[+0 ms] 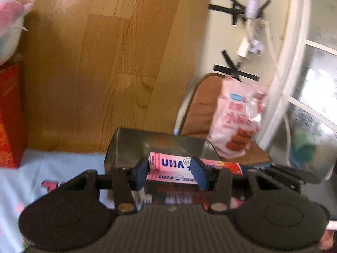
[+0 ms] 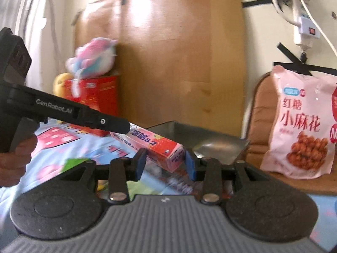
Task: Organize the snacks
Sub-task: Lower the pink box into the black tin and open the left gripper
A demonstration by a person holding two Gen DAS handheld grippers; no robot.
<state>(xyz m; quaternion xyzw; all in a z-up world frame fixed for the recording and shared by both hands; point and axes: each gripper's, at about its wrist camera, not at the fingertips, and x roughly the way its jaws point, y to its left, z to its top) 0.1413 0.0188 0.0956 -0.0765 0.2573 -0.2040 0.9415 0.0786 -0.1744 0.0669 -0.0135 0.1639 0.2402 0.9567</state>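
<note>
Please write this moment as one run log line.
left gripper: shut on pink UHA candy box | right gripper: open around box's other end | box above metal tin

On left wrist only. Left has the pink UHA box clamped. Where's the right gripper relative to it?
Observer: The right gripper has its fingers on either side of the pink box's free end. I can't tell whether the pads touch it.
Operator: The pink bag on the right is blurred here. What is it?
Observer: The snack bag reads 小麻花 and pictures fried twists. It stands on the brown seat.
Operator: Can you see who's driving the left gripper?
Observer: Only a hand, wrapped around the handle of the left gripper at the frame's left edge.
</note>
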